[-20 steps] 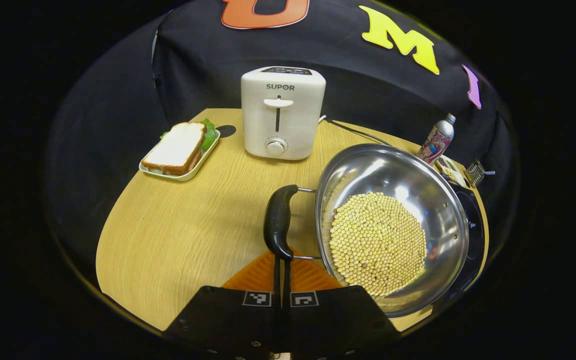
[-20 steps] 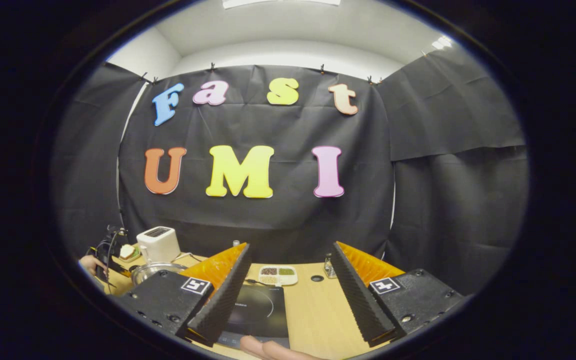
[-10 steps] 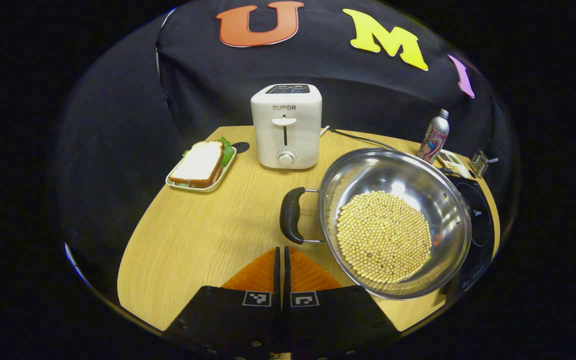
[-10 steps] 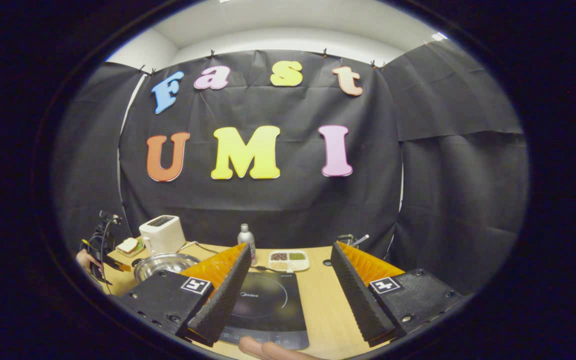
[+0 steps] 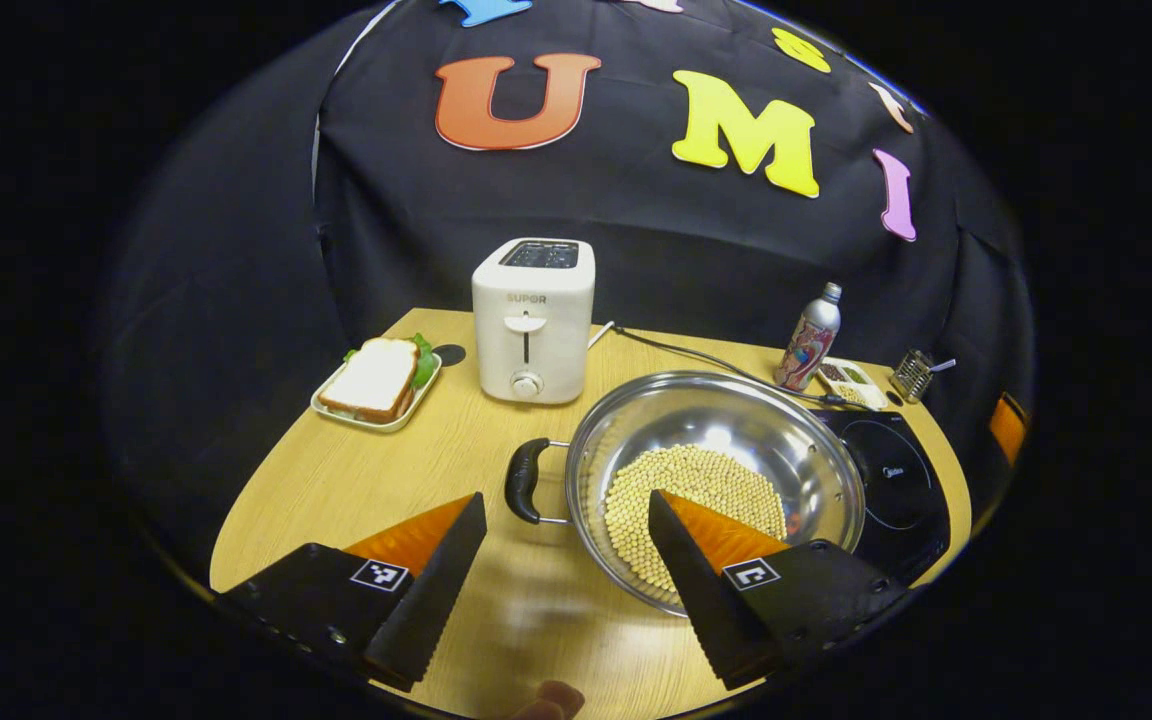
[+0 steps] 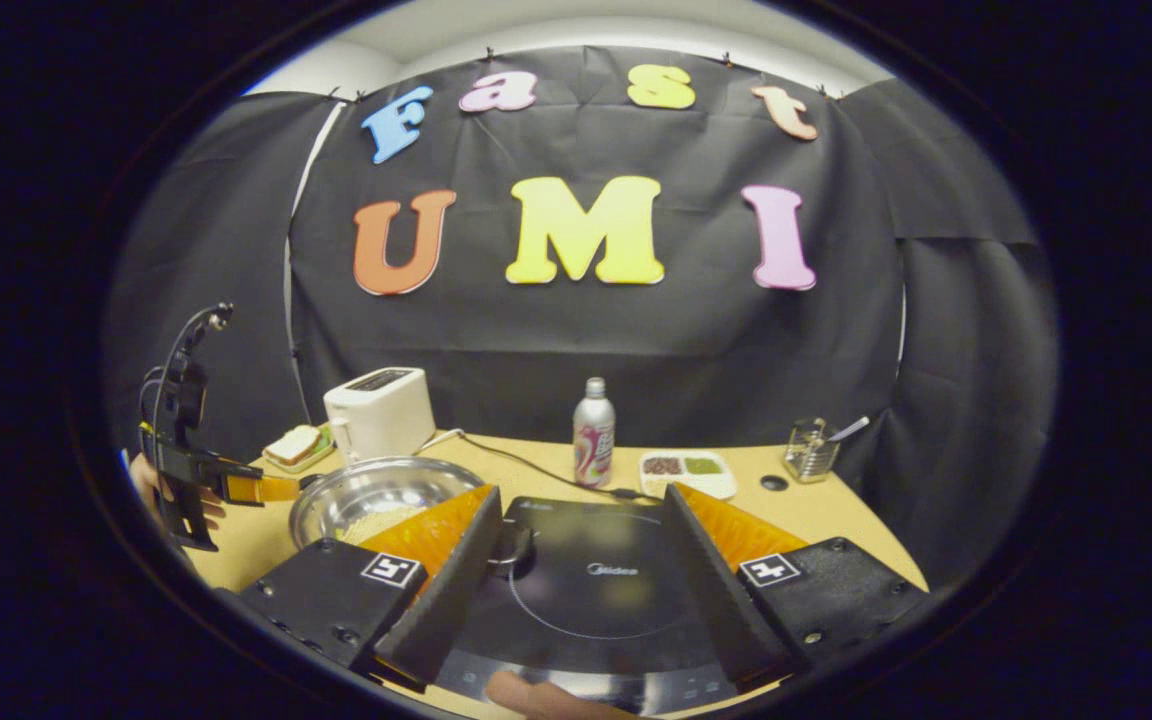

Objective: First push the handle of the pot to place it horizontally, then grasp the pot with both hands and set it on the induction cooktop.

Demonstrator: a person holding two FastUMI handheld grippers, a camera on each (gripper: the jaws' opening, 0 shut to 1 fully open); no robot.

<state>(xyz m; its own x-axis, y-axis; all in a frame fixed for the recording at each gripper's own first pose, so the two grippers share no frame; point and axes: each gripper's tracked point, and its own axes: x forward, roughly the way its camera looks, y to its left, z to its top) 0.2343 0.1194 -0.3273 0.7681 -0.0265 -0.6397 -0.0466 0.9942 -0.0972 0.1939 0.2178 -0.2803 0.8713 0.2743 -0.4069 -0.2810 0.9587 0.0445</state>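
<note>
The left gripper (image 5: 566, 560) was drawn back from the pot's handle (image 5: 524, 481), jaws now spread; handle pushed level, two-handed grasp judged next.

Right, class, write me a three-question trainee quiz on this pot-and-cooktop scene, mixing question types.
1. True or false: the pot already sits centred on the cooktop.
2. What fills the pot? A) water B) pale round beans C) bread
3. Fill in: both the left gripper and the right gripper are ____.

Key:
1. False. It stands on the table beside the cooktop.
2. B.
3. Open. Neither holds a handle yet.
</note>
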